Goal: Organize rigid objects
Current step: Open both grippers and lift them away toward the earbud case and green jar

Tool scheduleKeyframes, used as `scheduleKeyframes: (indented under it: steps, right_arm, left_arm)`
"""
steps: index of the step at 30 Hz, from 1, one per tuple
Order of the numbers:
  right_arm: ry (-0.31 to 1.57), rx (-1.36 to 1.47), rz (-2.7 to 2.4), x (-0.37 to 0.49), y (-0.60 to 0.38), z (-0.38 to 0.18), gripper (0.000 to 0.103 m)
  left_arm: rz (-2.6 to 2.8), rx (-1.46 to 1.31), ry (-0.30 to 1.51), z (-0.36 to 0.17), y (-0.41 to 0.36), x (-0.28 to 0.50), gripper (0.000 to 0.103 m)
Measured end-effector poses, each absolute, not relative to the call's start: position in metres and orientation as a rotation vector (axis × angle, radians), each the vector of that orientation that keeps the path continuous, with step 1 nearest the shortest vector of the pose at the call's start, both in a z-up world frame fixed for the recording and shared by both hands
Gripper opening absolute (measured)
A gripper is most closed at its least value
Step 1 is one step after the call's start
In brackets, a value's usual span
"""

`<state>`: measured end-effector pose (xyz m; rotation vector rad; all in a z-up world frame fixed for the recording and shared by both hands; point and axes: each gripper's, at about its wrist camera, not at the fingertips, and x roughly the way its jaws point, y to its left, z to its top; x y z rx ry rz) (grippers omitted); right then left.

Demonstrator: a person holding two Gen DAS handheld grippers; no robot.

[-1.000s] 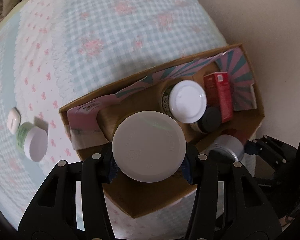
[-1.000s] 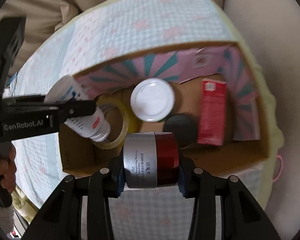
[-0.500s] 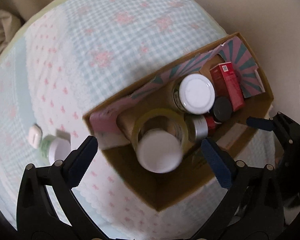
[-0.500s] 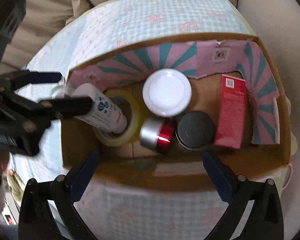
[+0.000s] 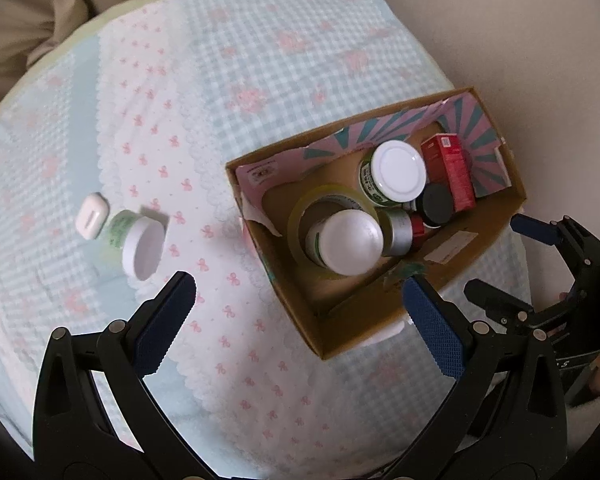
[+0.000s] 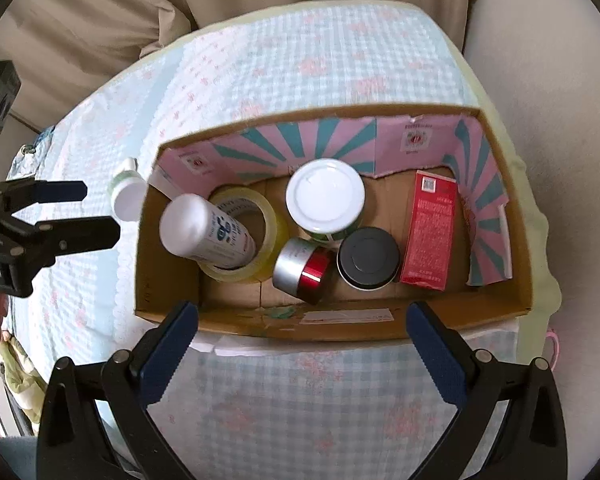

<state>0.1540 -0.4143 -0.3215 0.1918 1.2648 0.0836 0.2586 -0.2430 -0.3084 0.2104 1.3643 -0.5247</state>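
A cardboard box [image 6: 500, 320] [image 5: 340, 340] with a pink and teal lining sits on a checked cloth. Inside it a white-capped bottle [image 6: 208, 232] [image 5: 346, 240] stands in a roll of yellow tape [image 6: 272, 228] [image 5: 300, 216]. Beside them lie a silver and red jar [image 6: 304, 266] [image 5: 402, 230], a white-lidded jar [image 6: 326, 196] [image 5: 398, 174], a black-lidded jar [image 6: 368, 258] [image 5: 436, 206] and a red carton [image 6: 430, 232] [image 5: 452, 176]. My left gripper [image 5: 298, 292] hangs open over the box's near-left corner, holding nothing. My right gripper [image 6: 302, 320] is open and empty above the box's near wall.
On the cloth left of the box lie a green jar with a white lid [image 5: 138, 238] [image 6: 126, 196] and a small white case [image 5: 92, 216]. Beige cushions [image 6: 100, 20] lie beyond the cloth's far edge. My left gripper's frame [image 6: 40, 224] shows at the left of the right wrist view.
Both grippers opened. The left let go of the white-capped bottle, which now stands in the tape roll; the right released the silver and red jar into the box. Both then drew back and up.
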Motion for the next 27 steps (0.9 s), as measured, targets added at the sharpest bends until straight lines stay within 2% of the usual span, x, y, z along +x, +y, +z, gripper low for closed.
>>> scheduleKeyframes:
  steps: [8, 15, 21, 27]
  right_arm:
    - [1.214, 0.165, 0.042, 0.138, -0.395, -0.282, 0.103]
    - [1.171, 0.149, -0.015, 0.113, -0.361, -0.238, 0.103]
    - [1.139, 0.12, -0.011, 0.096, -0.314, -0.208, 0.103]
    - [1.139, 0.128, -0.008, 0.087, -0.26, -0.2, 0.103]
  left_arm:
    - [-0.499, 0.179, 1.229, -0.262, -0.204, 0.23, 0.103]
    - [-0.425, 0.149, 1.142, -0.222, -0.131, 0.203, 0.103]
    - [-0.346, 0.14, 1.096, -0.203, -0.062, 0.183, 0.103]
    - [-0.311, 0.089, 1.123, -0.203, 0.014, 0.171, 0.103]
